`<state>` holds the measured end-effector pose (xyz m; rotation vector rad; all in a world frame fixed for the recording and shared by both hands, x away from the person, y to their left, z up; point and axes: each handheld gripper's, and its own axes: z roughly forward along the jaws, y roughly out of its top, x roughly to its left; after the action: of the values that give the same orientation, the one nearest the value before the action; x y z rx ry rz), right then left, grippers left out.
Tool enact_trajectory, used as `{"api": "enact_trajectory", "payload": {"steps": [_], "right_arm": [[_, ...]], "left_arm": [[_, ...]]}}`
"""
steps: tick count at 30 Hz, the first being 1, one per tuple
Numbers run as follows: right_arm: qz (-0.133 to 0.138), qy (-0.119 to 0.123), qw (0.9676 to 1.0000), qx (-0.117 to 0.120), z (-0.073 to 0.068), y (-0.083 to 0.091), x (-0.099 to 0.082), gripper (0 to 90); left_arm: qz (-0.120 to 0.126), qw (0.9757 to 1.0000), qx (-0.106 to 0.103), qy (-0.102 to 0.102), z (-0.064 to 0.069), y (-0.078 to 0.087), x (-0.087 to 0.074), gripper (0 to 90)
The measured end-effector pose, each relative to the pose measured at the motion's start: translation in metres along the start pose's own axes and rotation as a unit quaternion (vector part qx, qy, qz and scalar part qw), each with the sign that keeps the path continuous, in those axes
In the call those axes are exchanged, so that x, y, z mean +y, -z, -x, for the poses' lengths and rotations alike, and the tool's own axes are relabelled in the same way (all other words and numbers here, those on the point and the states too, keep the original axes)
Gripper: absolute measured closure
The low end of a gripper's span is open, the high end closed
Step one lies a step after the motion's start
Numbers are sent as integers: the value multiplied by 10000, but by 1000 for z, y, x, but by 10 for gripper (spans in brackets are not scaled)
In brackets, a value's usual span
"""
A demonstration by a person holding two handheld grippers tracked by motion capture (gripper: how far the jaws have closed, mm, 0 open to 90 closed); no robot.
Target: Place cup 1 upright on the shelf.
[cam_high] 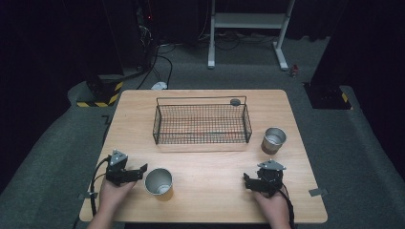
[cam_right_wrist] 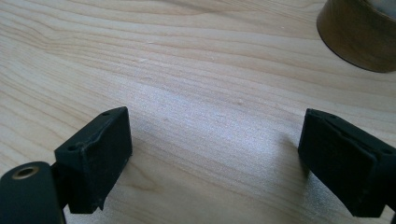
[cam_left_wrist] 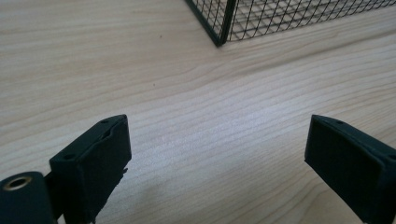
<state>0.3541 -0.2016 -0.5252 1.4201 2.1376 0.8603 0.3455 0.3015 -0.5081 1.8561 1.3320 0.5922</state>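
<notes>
Your left gripper (cam_high: 138,172), jaws apart on bare wood, sits just beside the upright steel cup (cam_high: 158,182) at the table's near edge, which lies to its right, far nearer than your right gripper (cam_high: 249,181), also spread and empty.

A light wooden bench (cam_high: 205,191) stands on grey carpet (cam_high: 363,157) in a dark room. Behind it are a white metal frame (cam_high: 248,21), black cables (cam_high: 157,62) and yellow-black striped blocks (cam_high: 98,98).
</notes>
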Motion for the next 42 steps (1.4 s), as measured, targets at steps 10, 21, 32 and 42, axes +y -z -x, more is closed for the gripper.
{"api": "enact_trajectory", "payload": {"steps": [10,21,32,42], "right_arm": [[-1,-2,10000,-1,0,0,0,97],[0,4,10000,-3,0,0,0,98],[0,4,10000,-3,0,0,0,98],[-6,-17,10000,7,0,0,0,97]], "left_arm": [[284,9995,18,-127,3,22,10,15],[511,9984,6,-254,10,36,19,1],[752,9963,-119,-387,25,50,34,1],[824,9946,-478,-410,42,57,38,1]]}}
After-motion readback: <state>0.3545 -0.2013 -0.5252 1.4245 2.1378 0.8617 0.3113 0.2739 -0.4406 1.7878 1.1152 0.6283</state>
